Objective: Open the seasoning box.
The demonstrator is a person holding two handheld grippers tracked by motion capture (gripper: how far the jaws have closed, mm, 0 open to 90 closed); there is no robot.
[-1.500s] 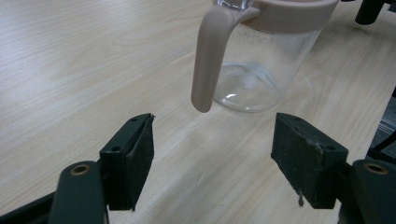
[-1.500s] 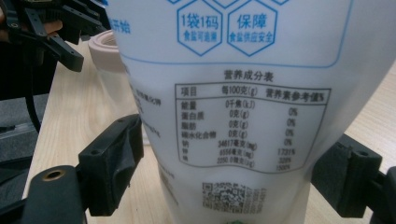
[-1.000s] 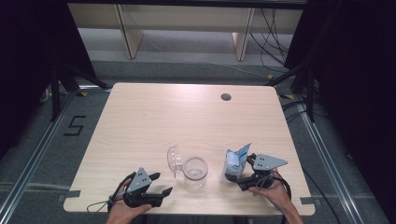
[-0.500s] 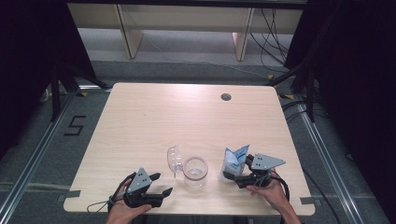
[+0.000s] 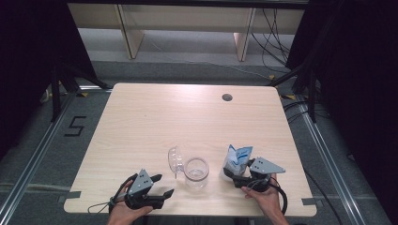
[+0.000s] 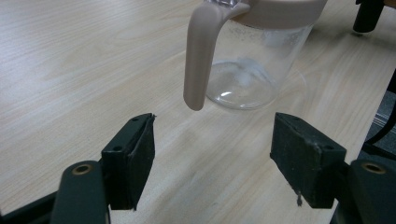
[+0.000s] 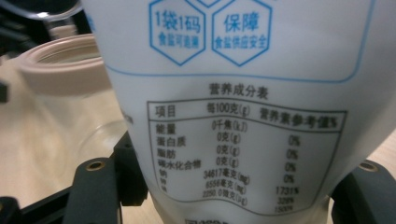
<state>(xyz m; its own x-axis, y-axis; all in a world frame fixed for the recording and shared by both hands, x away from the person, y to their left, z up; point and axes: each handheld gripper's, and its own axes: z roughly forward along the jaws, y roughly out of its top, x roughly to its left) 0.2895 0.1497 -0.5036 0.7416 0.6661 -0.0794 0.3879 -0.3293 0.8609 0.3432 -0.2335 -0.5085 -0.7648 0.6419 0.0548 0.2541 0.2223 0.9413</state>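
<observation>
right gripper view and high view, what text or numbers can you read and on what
"1袋1码 食盐可追溯" and "保障 食盐供应安全": blue hexagons on the white bag.
"营养成分表": heading over the bag's table.
"项目", "每100克(g)", "能量 0千焦(kJ)", "蛋白质 0克(g) 0%", "脂肪", "碳水化合物": table rows.
The lowest rows and the right-hand header are too blurred to read for sure.
"5": dark mark on the floor, high view.

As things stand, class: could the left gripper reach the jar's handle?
Probably yes. The left gripper is open, and the handle of the jar hangs just ahead of its jaws with bare table between. The bag sits on the jar's far side.
</observation>
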